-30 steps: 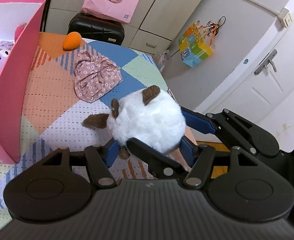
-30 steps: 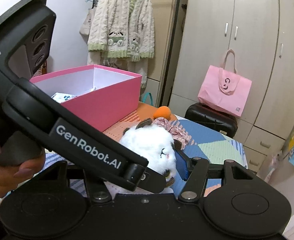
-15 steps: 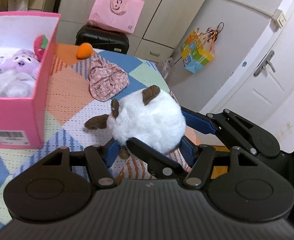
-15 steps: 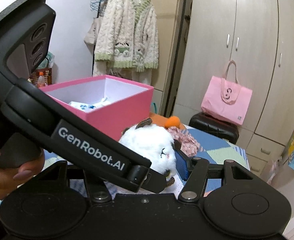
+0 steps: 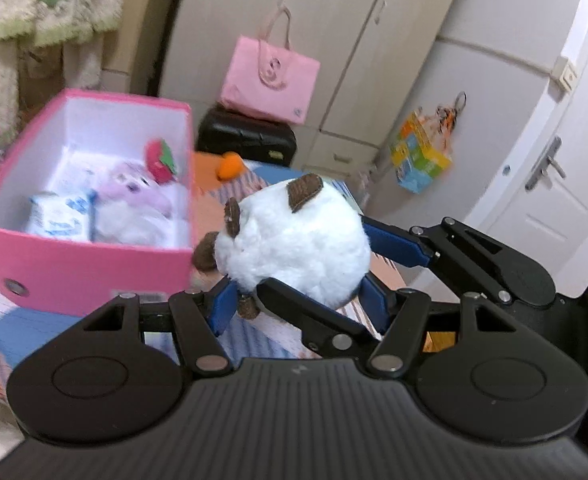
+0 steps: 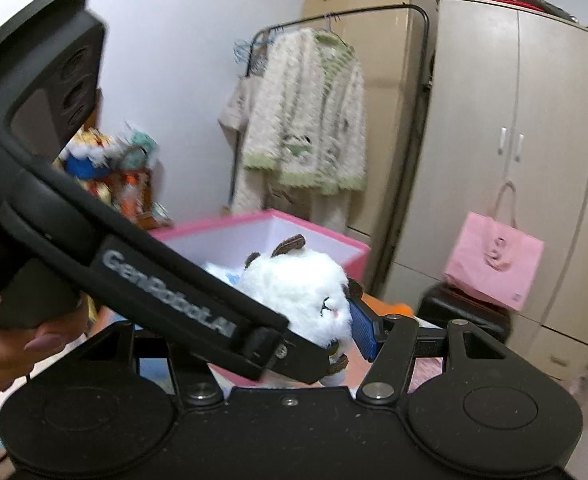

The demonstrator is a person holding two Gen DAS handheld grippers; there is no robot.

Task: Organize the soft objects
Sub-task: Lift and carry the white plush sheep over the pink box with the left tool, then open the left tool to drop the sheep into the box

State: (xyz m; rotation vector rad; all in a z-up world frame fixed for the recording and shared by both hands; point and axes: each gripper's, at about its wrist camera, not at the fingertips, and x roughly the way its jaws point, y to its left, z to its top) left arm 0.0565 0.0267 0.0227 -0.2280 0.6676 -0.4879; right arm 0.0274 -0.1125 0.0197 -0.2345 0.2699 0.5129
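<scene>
A round white plush toy (image 5: pixel 294 244) with brown ears is gripped from both sides at once: the left tongs (image 5: pixel 298 304) are closed on its lower part, blue pads pressed into the fur, and the right tongs (image 5: pixel 378 248) are clamped on it from the right, one blue finger lying against its side. The toy is held in the air above the patchwork blanket (image 5: pixel 254 336) that covers the surface below; whether that surface is a bed or a tabletop cannot be told.

In the right wrist view the same toy (image 6: pixel 298 292) is seen with its small stitched face turned toward the camera, a blue pad (image 6: pixel 362 330) of the right tongs (image 6: pixel 334 332) set against its cheek, while the black body of the left tool (image 6: pixel 134 248) crosses in front, held by a hand (image 6: pixel 18 344).

A pink box (image 5: pixel 82 256) stands open to the left of the toy, near the blanket's left edge. Inside it lie a pale purple plush (image 5: pixel 134 188), a red strawberry toy (image 5: pixel 160 160) and a blue-and-white packet (image 5: pixel 60 220). An orange item (image 5: pixel 230 164) rests at the blanket's far edge. Behind it stand a black suitcase (image 5: pixel 246 140) and a pink bag (image 5: pixel 268 76) against the wardrobe (image 6: pixel 514 160). A fluffy cardigan (image 6: pixel 306 120) hangs on a rail.
</scene>
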